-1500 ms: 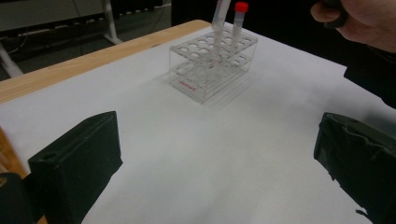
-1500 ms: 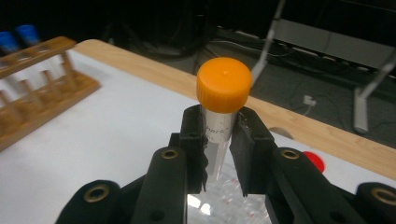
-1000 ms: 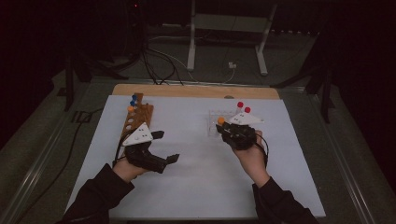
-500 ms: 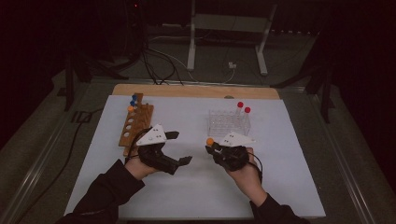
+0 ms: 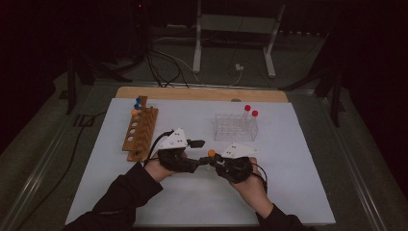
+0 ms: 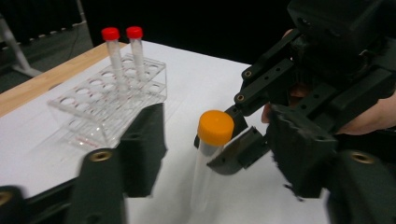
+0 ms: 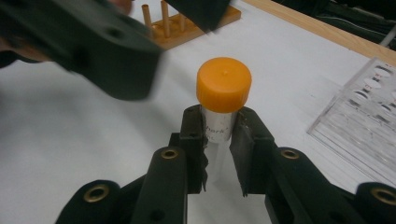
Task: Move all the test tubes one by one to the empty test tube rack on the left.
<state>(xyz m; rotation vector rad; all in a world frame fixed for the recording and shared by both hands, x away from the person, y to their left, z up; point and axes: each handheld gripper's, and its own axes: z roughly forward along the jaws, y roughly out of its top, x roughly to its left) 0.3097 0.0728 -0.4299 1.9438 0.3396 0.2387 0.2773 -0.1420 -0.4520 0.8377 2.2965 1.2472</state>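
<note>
Currently, right gripper (image 7: 217, 135) clamps the orange-capped tube (image 7: 219, 100); left gripper (image 6: 215, 154) brackets it without contact.

Both grippers meet over the white mat (image 5: 298, 159), in front of the clear rack (image 5: 235, 129). Right gripper jaws press on the tube just below its cap, holding it upright above the mat. Left gripper jaws have just been closing; the tube stands between them, and a gap remains on each side, so the pads do not yet press on it. Two red-capped tubes (image 6: 122, 46) stand side by side in the clear rack. Wooden rack (image 5: 140, 133) lies at the left of the mat, well apart from the grippers.
</note>
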